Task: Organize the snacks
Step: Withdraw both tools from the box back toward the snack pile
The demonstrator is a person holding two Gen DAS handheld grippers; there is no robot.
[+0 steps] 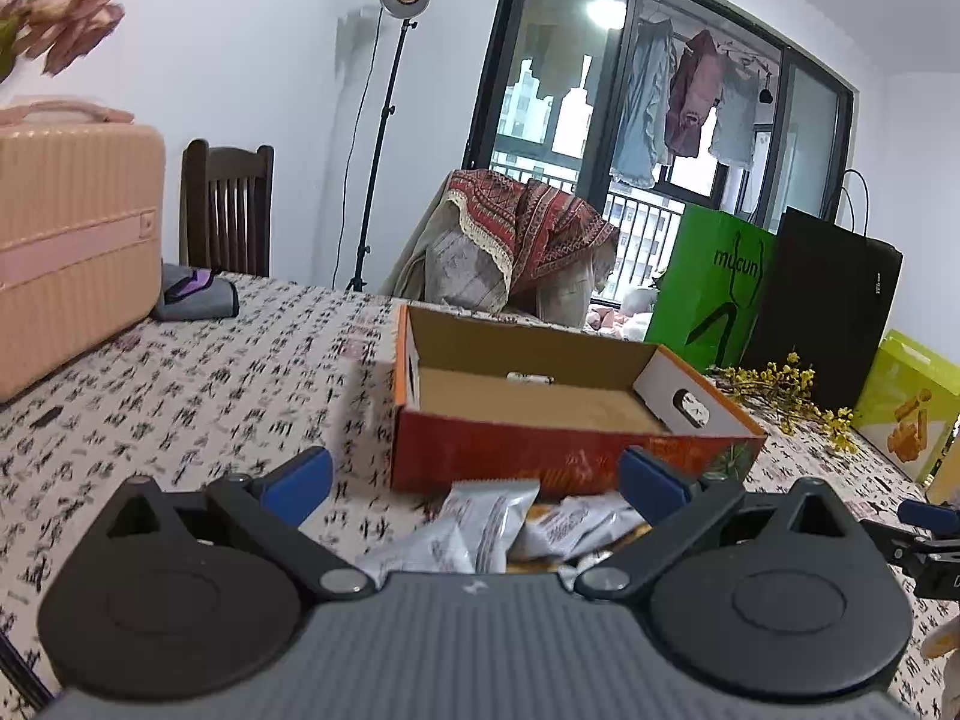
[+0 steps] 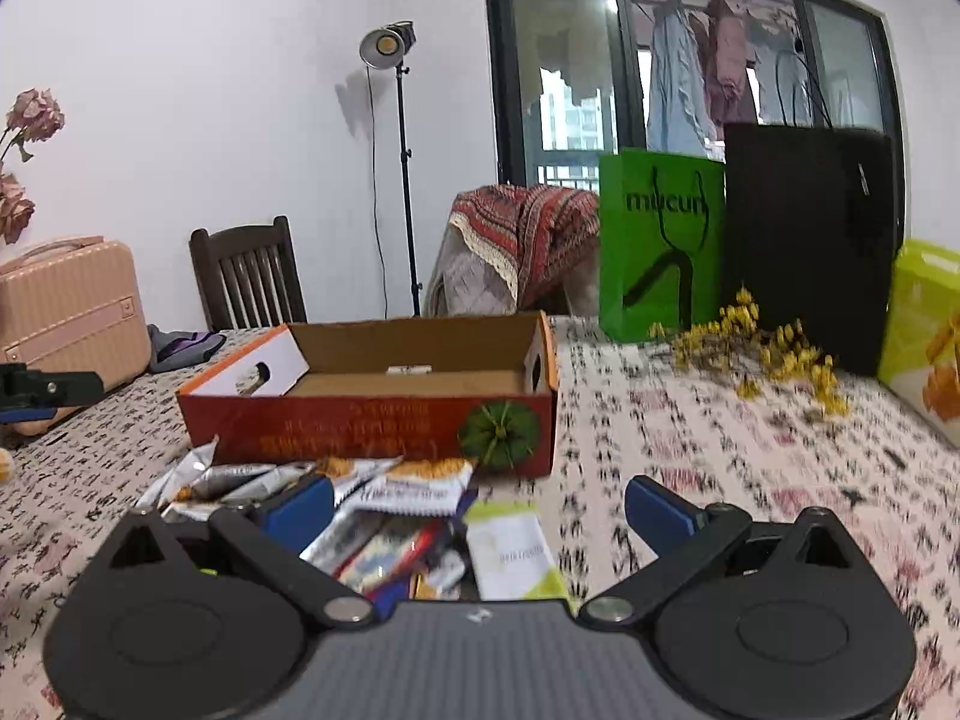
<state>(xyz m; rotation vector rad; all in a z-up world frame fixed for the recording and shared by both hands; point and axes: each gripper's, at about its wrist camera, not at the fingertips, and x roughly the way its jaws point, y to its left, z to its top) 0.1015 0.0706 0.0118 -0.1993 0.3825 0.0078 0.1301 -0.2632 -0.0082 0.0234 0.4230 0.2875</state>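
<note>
An open red cardboard box (image 1: 558, 456) stands on the table; in the right wrist view the box (image 2: 360, 426) shows a bare brown floor. A pile of snack packets (image 1: 498, 528) lies in front of it, also in the right wrist view (image 2: 396, 516), with a white-and-green packet (image 2: 510, 546) at its right. My left gripper (image 1: 477, 480) is open and empty above the pile. My right gripper (image 2: 480, 504) is open and empty above the pile's right part. The right gripper's tip shows at the left view's right edge (image 1: 930, 534).
A pink suitcase (image 1: 72, 240) and a grey pouch (image 1: 198, 294) sit at the far left. A green bag (image 2: 660, 240), a black bag (image 2: 810, 240), yellow flowers (image 2: 768, 348) and a yellow-green box (image 2: 924, 324) stand at the right. Chairs stand behind the patterned tablecloth (image 2: 690, 420).
</note>
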